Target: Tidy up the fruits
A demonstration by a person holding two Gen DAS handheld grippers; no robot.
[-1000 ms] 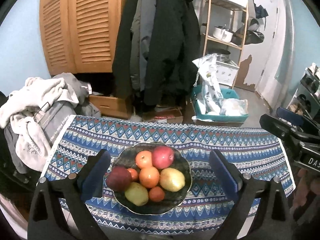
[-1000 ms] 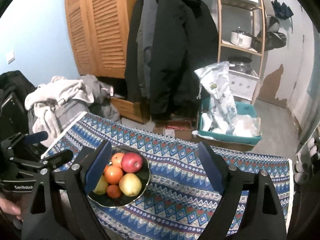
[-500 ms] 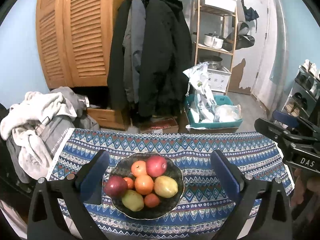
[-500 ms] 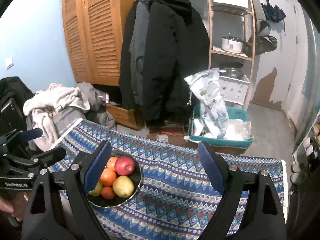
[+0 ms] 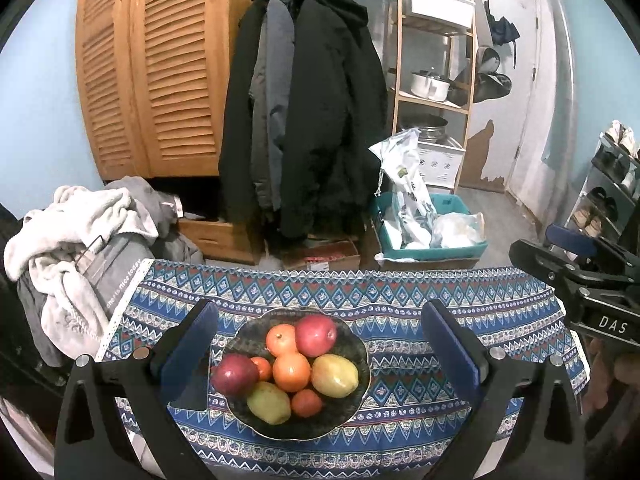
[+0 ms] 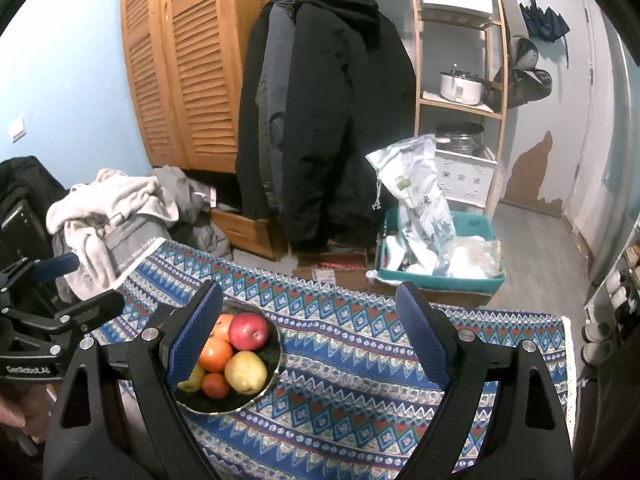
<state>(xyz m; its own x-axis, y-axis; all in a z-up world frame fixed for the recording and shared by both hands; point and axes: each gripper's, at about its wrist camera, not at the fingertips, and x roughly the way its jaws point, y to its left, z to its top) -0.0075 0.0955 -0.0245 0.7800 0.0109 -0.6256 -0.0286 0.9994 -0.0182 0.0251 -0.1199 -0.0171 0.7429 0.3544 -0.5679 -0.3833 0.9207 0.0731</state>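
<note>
Left gripper (image 5: 320, 344) tilted down over fruit bowl (image 5: 298, 428), jaws wide

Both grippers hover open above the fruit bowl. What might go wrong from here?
The fruit is heaped tightly in the bowl, so lifting the red apple could roll the oranges out. The bowl sits near the table's front edge; a push from the left gripper could slide it on the tablecloth.
</note>
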